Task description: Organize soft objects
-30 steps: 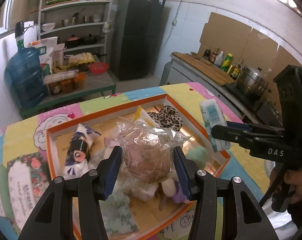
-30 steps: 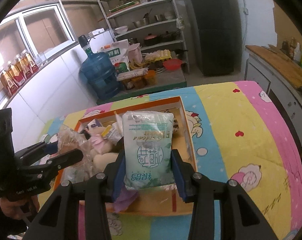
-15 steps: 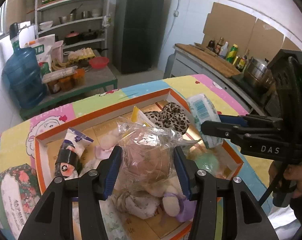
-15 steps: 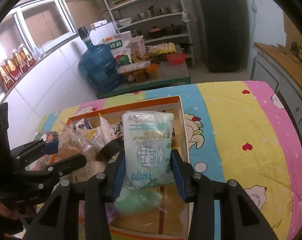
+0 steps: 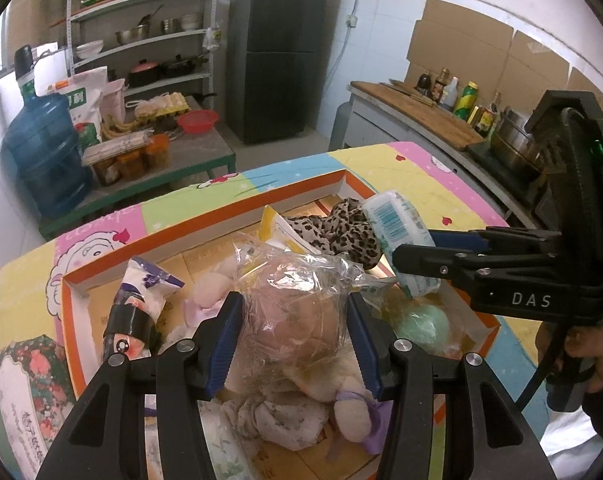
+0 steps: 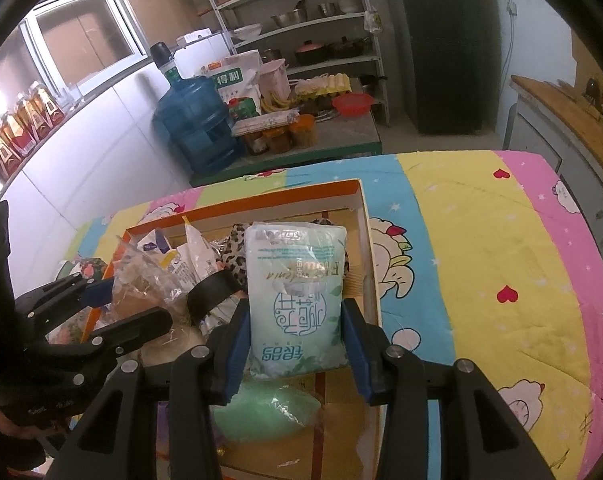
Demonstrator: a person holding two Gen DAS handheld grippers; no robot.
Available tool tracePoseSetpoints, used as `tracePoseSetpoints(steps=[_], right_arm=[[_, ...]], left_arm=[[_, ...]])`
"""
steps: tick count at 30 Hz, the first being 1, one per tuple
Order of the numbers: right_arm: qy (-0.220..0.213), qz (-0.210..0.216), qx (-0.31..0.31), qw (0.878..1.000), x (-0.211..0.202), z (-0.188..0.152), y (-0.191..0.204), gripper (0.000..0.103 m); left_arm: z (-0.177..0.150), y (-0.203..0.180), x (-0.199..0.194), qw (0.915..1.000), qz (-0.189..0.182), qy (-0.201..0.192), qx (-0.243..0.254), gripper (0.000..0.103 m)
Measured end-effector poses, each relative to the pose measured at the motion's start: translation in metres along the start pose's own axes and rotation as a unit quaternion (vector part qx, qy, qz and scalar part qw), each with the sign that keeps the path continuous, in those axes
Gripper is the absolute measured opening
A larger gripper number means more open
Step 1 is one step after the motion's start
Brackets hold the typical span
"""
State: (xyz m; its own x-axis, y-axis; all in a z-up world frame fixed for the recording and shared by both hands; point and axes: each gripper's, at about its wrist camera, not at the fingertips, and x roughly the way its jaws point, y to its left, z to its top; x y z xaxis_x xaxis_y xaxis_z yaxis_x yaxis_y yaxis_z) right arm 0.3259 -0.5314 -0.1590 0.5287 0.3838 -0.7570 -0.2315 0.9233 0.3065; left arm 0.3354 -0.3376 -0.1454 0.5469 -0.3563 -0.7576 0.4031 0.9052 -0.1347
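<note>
- The left gripper [image 5: 293, 336], level over the orange box [image 5: 205, 220], clamps a clear plastic bag [image 5: 297, 300].
- The right gripper [image 6: 297, 344] reaches in from the box's right side, pinching a tissue pack [image 6: 297, 296] above it.

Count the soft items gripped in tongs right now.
2. A clear plastic bag is clamped in the left tongs. A tissue pack is clamped in the right tongs. Both are over the orange box.
</note>
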Motion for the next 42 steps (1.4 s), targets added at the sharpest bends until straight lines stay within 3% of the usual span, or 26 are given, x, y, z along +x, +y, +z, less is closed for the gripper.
tracePoseSetpoints(steps=[6,10,20,25,37,42], right_arm=[[0.001,0.0,0.006,1.0,0.006,-0.001,-0.001,0.048],[0.001,-0.007,-0.001,1.0,0.006,-0.002,0.001,0.055],[-0.004,-0.014,-0.002,1.0,0.002,-0.006,0.003,0.056],[-0.012,-0.015,0.0,1.0,-0.006,-0.008,0.002,0.056],[-0.047,-0.002,-0.002,0.999,-0.034,-0.01,0.016,0.056],[-0.067,0.013,0.004,0.998,-0.05,-0.012,0.029,0.056]], left_arm=[[0.0,0.004,0.001,0.9999,-0.01,0.0,-0.006,0.055],[0.0,0.006,0.0,0.9999,-0.01,0.001,-0.012,0.058],[-0.004,0.004,-0.007,0.9999,-0.003,-0.01,-0.005,0.07],[-0.004,0.003,-0.014,0.9998,-0.005,-0.018,-0.007,0.071],[-0.011,0.004,-0.051,0.9985,0.001,-0.053,-0.012,0.071],[-0.016,0.007,-0.083,0.9968,0.013,-0.075,-0.023,0.07]])
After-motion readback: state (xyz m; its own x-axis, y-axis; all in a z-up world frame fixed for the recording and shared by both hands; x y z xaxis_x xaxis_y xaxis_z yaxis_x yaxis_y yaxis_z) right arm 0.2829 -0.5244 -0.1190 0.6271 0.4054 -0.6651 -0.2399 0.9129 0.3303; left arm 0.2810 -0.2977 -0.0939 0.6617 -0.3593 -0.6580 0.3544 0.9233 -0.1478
